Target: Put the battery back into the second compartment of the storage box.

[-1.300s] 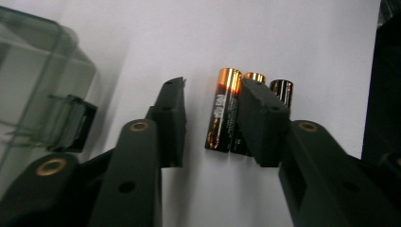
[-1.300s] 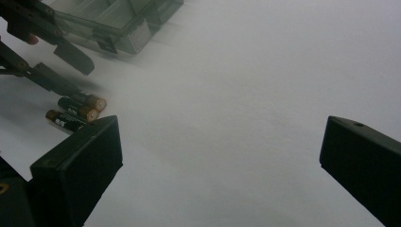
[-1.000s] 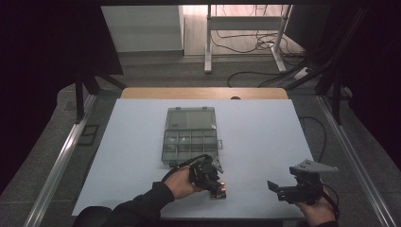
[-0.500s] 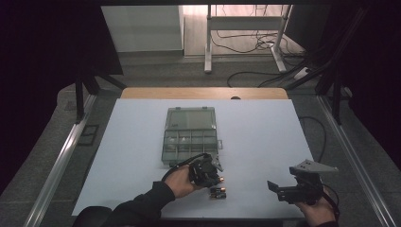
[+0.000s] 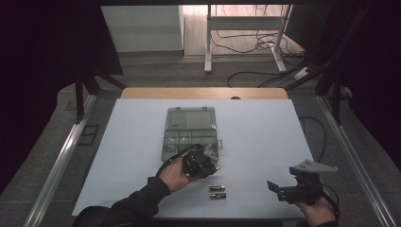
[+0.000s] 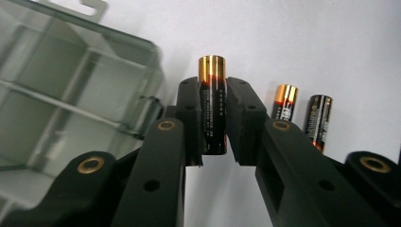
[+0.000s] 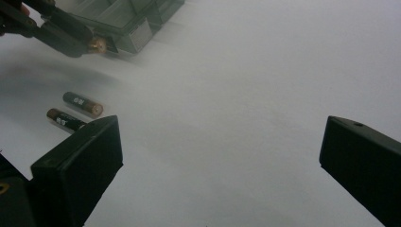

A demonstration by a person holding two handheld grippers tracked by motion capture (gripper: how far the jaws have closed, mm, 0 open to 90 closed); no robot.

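My left gripper (image 6: 213,125) is shut on a black and copper battery (image 6: 213,101), held lengthwise between its two black pads above the table. In the high view that gripper (image 5: 213,166) sits just below the front edge of the clear compartment box (image 5: 190,133), whose lid lies open. Two more batteries (image 5: 218,191) lie side by side on the white table just right of that hand; they are also in the left gripper view (image 6: 302,116) and the right gripper view (image 7: 75,111). My right gripper (image 7: 220,161) stands open over bare table, at the front right in the high view (image 5: 278,189).
The white table top (image 5: 265,137) ends in a wooden strip at the far edge. Metal rails run along both sides. Cables and a desk frame stand on the floor beyond the table.
My left gripper has lifted the battery off the table and carried it a little toward the box. Two batteries stay lying where they were. The right gripper has kept still.
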